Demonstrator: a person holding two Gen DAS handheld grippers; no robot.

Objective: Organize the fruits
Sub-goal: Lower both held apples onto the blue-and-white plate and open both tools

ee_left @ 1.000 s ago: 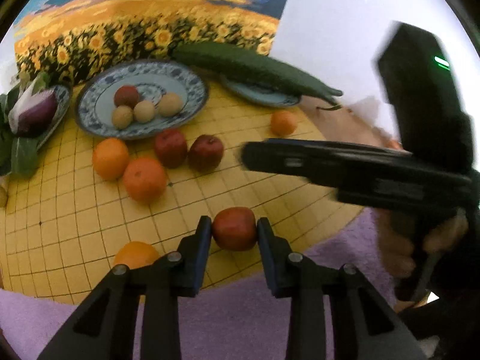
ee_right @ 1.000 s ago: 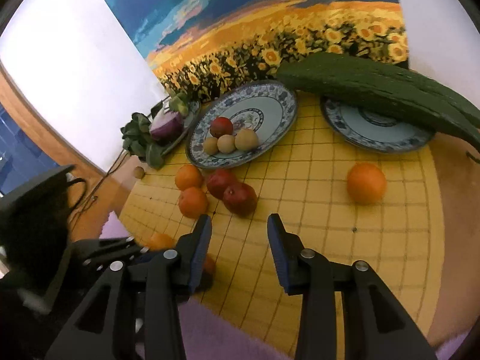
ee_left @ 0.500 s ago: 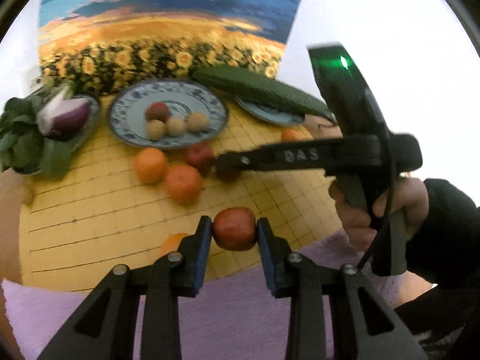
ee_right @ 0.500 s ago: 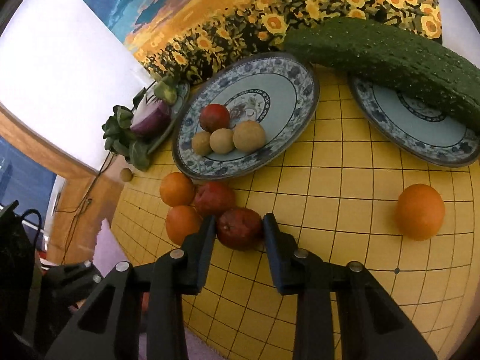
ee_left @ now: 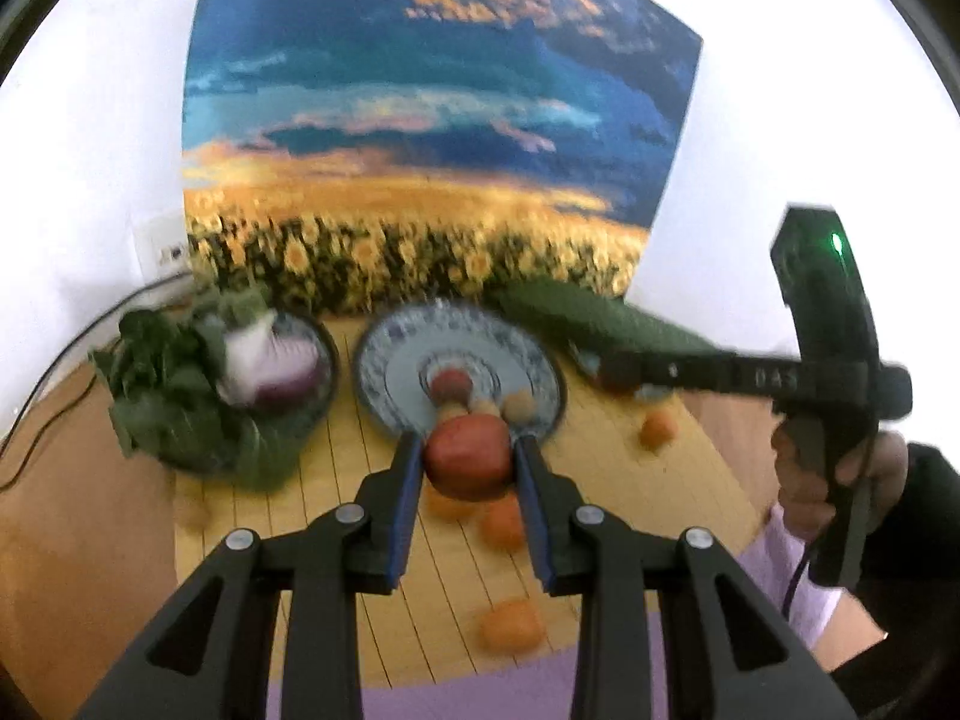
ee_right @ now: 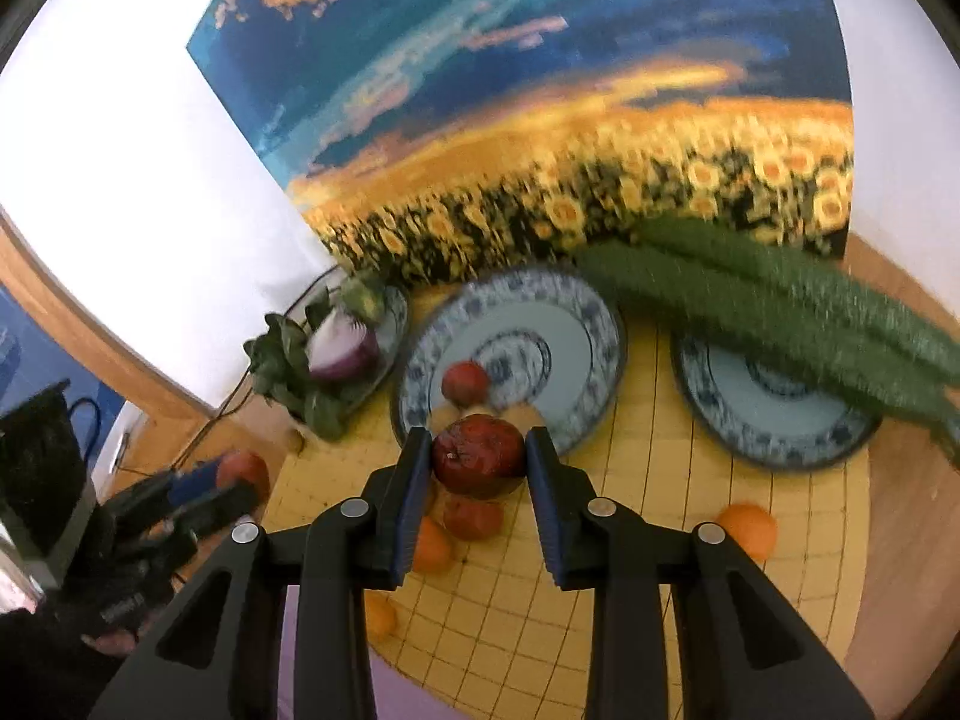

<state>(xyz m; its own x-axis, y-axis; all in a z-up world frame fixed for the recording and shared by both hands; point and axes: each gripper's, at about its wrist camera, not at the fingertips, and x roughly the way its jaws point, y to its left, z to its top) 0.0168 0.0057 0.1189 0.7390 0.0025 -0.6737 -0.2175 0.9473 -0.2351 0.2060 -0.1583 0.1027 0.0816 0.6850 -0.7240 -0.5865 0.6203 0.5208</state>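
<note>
The red apple (ee_left: 468, 456) sits clamped between the pads of the left gripper (ee_left: 463, 461), at the centre of the left view, lifted above the yellow mat (ee_left: 372, 540) just short of the fruit plate (ee_left: 390, 372); a darker apple (ee_right: 479, 455) is pinched the same way in the right gripper (ee_right: 480, 457), centre of the right view, over the near rim of that plate (ee_right: 594, 324). The plate already carries 1 small red fruit (ee_right: 465, 382) and some pale round ones, partly hidden. Below the right jaws lie another apple (ee_right: 473, 517) and oranges (ee_right: 433, 546) on the mat; 1 orange (ee_right: 744, 531) sits apart at lower right. My judgement: both grippers are heading for the same plate, so they may knock together there, or a released apple may roll into the small fruits and push them off the rim. Round apples can also slip from flat pads if the grip eases early. Both views are blurred, so the hands seem to be moving. The left gripper is held low and roughly level, pointing at the plate; the right reaches in from the right edge of the left view, its handle gripped by a hand (ee_left: 840, 480). A cucumber (ee_right: 780, 306) lies over the second plate (ee_right: 774, 414) at right, greens and an onion (ee_left: 270, 366) at left
</note>
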